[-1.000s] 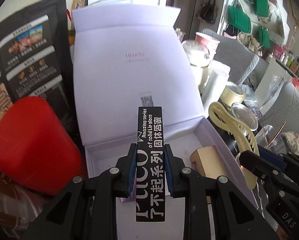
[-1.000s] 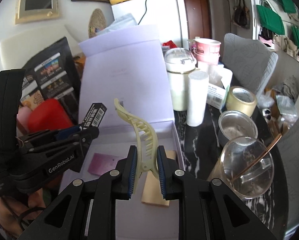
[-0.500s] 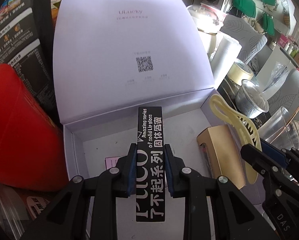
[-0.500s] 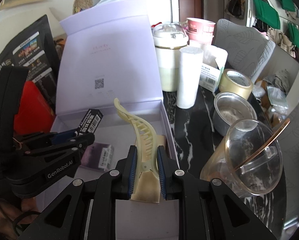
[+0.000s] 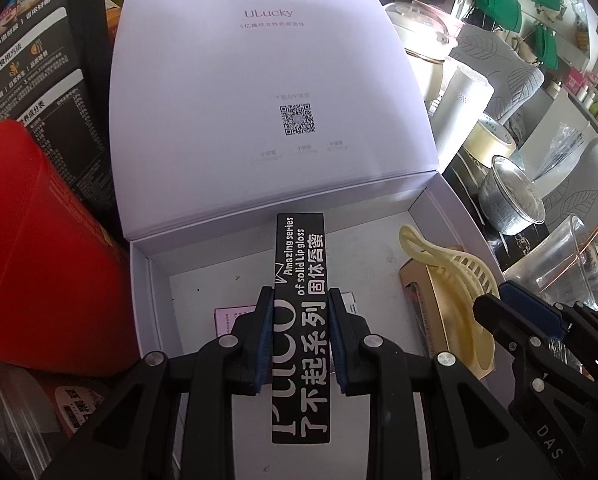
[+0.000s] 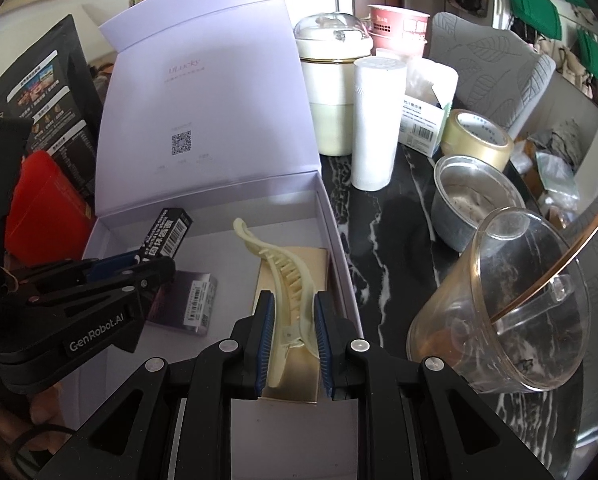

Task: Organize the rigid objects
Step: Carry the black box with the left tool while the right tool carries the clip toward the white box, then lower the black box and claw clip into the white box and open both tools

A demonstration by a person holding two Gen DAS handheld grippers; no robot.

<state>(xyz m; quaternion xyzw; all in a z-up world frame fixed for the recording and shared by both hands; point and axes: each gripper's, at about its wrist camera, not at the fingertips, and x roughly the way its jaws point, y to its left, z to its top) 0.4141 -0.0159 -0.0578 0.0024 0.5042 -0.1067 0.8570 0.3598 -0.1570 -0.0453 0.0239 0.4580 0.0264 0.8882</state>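
— Two grippers, both over the open box. Left gripper (image 5: pixel 298 336)?
— Clamped on the black lip gloss carton (image 5: pixel 300 320), blue pads (image 5: pixel 263 338) pressed to both long sides. Carton pointing straight out between the fingers, white lettering up, far end over the box floor close to the hinge wall.
— Right gripper (image 6: pixel 291 342)?
— Jaws opening. Cream hair claw clip (image 6: pixel 285 280) between the pads, left pad against it, a sliver of gap on the right. Clip lying on the gold flat box (image 6: pixel 295 292), curved tip rising toward the back wall.
— Outward from there?
— Lilac gift box (image 6: pixel 339 248), lid (image 5: pixel 267 92) upright behind it, printed with "ULucky" and a QR code. Gold flat box against the right wall inside. Small pink-purple carton (image 6: pixel 191 304) flat on the floor, barcode label showing, just beyond the left gripper's tips.
— Beside the gift box?
— Left: red pouch (image 5: pixel 39 264), black snack bag (image 6: pixel 47 92) standing behind it. Right, on the black marble tabletop (image 6: pixel 387 248): white paper roll (image 6: pixel 373 124), cream lidded pot (image 6: pixel 333 92) behind it, tape roll (image 6: pixel 477 140), steel bowl (image 6: pixel 475 204), tilted glass jug (image 6: pixel 511 312) with a copper-rimmed lid nearest the right gripper.
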